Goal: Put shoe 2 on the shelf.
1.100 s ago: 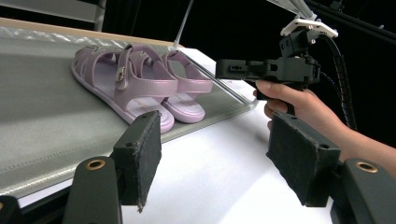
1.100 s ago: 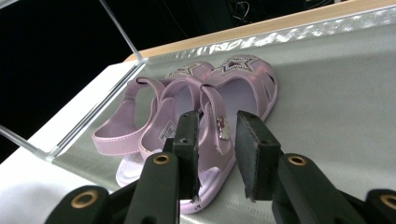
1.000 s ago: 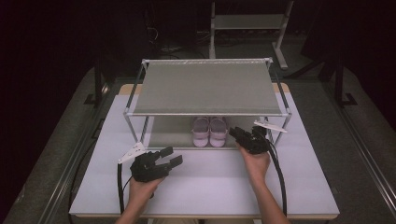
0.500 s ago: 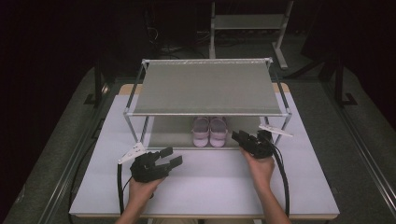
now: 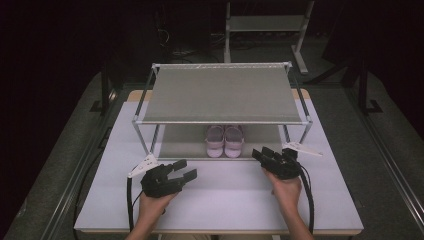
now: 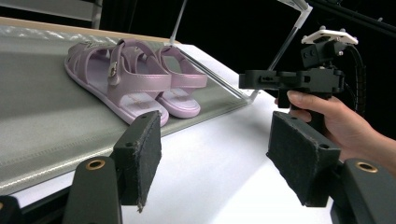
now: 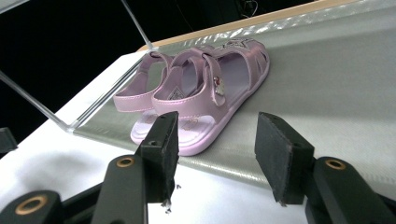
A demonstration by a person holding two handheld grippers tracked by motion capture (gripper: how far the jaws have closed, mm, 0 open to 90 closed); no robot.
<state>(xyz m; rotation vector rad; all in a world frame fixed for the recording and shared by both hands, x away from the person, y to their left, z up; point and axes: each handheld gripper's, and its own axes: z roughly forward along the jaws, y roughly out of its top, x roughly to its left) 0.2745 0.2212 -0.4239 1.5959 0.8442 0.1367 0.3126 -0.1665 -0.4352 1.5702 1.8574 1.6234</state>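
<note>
**Two hand-held grippers before a shoe rack holding a pair of sandals**

A white, smooth rectangular table (image 5: 225, 200) carries a two-tier shoe rack (image 5: 220, 97) built of thin silver metal tubes with taut grey woven-fabric shelves. The rack stands along the table's far edge. On the lower shelf, near its front edge and slightly right of centre, lies a pair of pale lilac glossy plastic sandals (image 5: 224, 140), side by side and touching, toes toward the back of the rack. Each sandal has broad curved straps, a small metal buckle and a flat sole with a faint imprint at the heel.

The left black two-jaw gripper (image 5: 186, 170) is held over the table's near-left part, in front of the rack's front-left leg. Its jaws stand well apart, with nothing between them; the inner faces are rough black foam pads (image 6: 144, 156) with frayed edges, fixed to matte black arms with brass-coloured rivets.

The right black two-jaw gripper (image 5: 261, 154) is held just before the front edge of the lower shelf, right of the sandals and angled toward them. Its jaws are likewise spread, gripping nothing, with the nearer sandal's heel seen past them. A ribbed black cable (image 5: 307, 192) trails from it along the forearm.
</note>
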